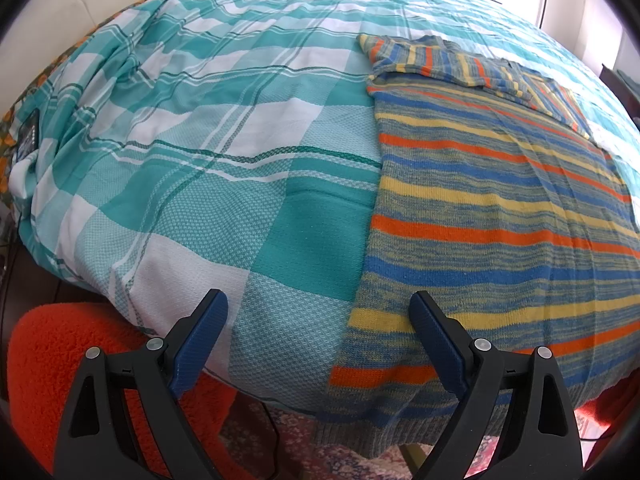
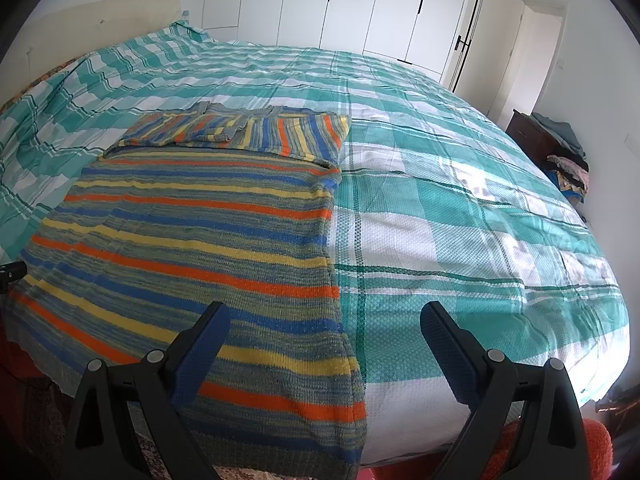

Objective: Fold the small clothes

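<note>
In the left wrist view we see the left gripper (image 1: 318, 314) at the bottom centre of the frame, its two blue-padded fingers (image 1: 202, 338) spread wide apart and holding nothing. Between and just beyond the tips lies the near edge of the bed, and the right-hand finger sits over the lower left corner of the striped sweater (image 1: 492, 216). The sweater fills the right half of this frame, lying flat on the teal and white checked bedspread (image 1: 224, 152), with its hem hanging over the bed's edge at the bottom. Its sleeves are folded across the chest at the upper right. At the lower left we see an orange fuzzy fabric (image 1: 52, 344) below the bed, and a patterned rug (image 1: 276, 436) on the floor at the bottom centre. A dark flat object (image 1: 28, 136) lies at the far left edge; we cannot tell what it is.

In the right wrist view the right gripper (image 2: 324, 320) is likewise at the bottom centre, fingers (image 2: 442, 344) wide apart and empty. Its left-hand finger hangs over the sweater's (image 2: 192, 236) lower right corner, while the other is over bare bedspread (image 2: 460, 208). Here the sweater takes the left half of the frame, its right edge running up the middle. White wardrobe doors (image 2: 360, 8) line the top of the frame, and a dark cabinet (image 2: 532, 136) with piled clothes (image 2: 568, 160) stands at the right edge.
</note>
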Available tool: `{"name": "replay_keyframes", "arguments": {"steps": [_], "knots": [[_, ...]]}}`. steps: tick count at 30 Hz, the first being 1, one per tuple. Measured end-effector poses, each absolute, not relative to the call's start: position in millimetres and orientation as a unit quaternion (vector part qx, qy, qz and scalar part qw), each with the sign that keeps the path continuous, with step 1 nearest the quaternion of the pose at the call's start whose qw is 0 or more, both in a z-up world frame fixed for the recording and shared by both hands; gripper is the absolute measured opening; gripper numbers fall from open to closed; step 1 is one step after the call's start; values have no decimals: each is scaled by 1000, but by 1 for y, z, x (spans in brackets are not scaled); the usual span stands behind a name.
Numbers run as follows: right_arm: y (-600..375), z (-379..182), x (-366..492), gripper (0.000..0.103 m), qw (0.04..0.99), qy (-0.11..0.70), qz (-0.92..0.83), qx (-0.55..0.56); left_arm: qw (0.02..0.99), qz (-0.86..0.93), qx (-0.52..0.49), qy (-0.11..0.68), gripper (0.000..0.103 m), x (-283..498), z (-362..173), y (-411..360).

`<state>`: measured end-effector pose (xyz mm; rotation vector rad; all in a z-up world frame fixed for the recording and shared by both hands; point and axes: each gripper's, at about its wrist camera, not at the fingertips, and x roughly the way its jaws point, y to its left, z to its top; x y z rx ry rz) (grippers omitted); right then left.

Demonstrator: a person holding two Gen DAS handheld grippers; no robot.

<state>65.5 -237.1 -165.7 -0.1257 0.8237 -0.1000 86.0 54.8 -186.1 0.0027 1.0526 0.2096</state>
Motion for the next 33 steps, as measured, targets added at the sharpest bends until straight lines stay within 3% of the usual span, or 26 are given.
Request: {"name": "replay_keyframes", "arguments": {"steps": [33], "knots": [[-238,-169,66,95,910,408,-50,-63,859,101,3,502,94,87,-186,54]]}}
